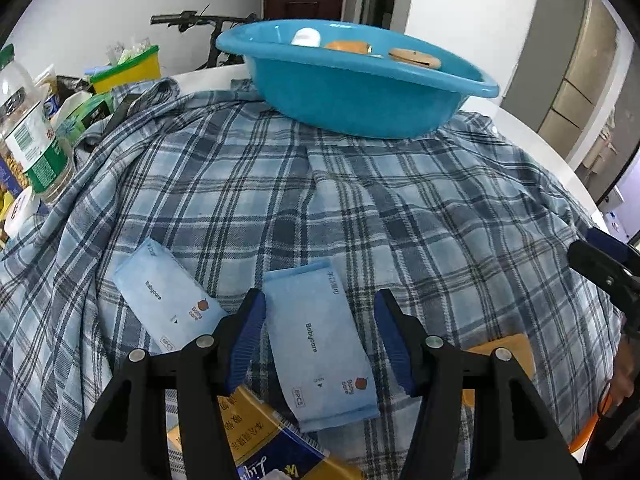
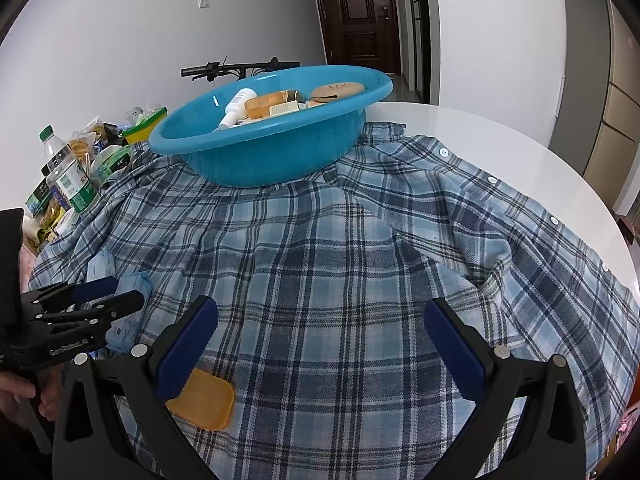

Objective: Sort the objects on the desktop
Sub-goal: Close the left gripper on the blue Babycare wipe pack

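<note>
1. A white round table [image 2: 500, 136] carries a blue plaid shirt [image 2: 340, 260] spread flat over most of it.
2. A teal plastic basin [image 2: 264, 140] sits at the far edge of the shirt, holding a white bottle [image 2: 236, 106] and tan boxes.
3. The left gripper [image 1: 320, 320] hangs wide open, empty, straddling a light-blue Babycare wipes pack [image 1: 320, 344]; a second pack [image 1: 168, 300] lies just left.
4. The right gripper [image 2: 320, 320] gapes open, empty, over bare shirt.
5. An orange lid [image 2: 204, 404] lies near its left finger.
</note>
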{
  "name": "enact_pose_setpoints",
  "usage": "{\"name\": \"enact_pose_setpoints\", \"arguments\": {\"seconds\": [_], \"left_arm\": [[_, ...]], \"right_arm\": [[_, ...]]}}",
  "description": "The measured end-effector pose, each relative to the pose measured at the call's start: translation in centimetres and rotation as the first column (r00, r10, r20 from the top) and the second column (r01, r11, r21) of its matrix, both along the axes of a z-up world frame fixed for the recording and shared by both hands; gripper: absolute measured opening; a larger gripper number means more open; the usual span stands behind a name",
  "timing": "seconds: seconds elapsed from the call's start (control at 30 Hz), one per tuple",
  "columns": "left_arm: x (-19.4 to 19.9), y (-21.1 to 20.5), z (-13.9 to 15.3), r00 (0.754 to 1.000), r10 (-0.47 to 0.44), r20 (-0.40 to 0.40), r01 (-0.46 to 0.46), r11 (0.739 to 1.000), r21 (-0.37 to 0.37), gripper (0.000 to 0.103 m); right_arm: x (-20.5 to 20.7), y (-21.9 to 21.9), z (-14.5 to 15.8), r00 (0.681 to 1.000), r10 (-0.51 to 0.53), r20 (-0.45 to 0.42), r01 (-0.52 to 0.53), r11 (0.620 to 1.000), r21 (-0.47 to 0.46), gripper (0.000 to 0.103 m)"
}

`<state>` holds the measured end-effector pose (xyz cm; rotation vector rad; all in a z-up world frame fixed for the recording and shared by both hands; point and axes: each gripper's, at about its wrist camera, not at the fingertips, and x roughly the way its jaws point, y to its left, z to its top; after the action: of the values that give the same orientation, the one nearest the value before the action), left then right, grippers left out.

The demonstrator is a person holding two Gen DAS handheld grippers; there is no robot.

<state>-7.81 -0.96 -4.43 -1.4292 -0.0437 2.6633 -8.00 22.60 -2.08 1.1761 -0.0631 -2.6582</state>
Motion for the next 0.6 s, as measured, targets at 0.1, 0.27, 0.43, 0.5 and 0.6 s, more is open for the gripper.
{"name": "enact_pose_setpoints", "arguments": {"seconds": [0.1,0.27,0.43,0.5,0.6], "left_arm": [[-0.1,-0.8,-0.3,1.000,0.018,0.020,-0.019,1.000,0.022,0.059],[-0.2,-0.6,-0.9,0.999,0.010,0.040,-0.011,0.999,0.042,0.059],[-0.4,1.1,-1.3,0.999,-0.027,0.022,0.028,0.999,-0.022,0.042],[-0.7,1.1,-1.1,0.999,-0.026,0.018,0.026,1.000,-0.008,0.042],[-1.3,1.4,0.0,0.999,-0.037,-0.012,0.038,0.999,0.009,0.041]], "right_arm": [[0.0,0.4,0.0,1.000,-0.006,0.002,0.006,1.000,-0.007,0.102],[-0.3,0.6,-0.4,1.000,-0.010,0.013,0.010,1.000,-0.018,0.102],[-0.2,0.5,-0.5,1.000,-0.003,0.015,0.003,1.000,-0.007,0.102],[-0.2,0.7,-0.4,1.000,-0.007,0.015,0.007,1.000,-0.008,0.102],[-0.4,0.9,-0.6,1.000,-0.017,0.022,0.017,1.000,-0.014,0.102]]}}
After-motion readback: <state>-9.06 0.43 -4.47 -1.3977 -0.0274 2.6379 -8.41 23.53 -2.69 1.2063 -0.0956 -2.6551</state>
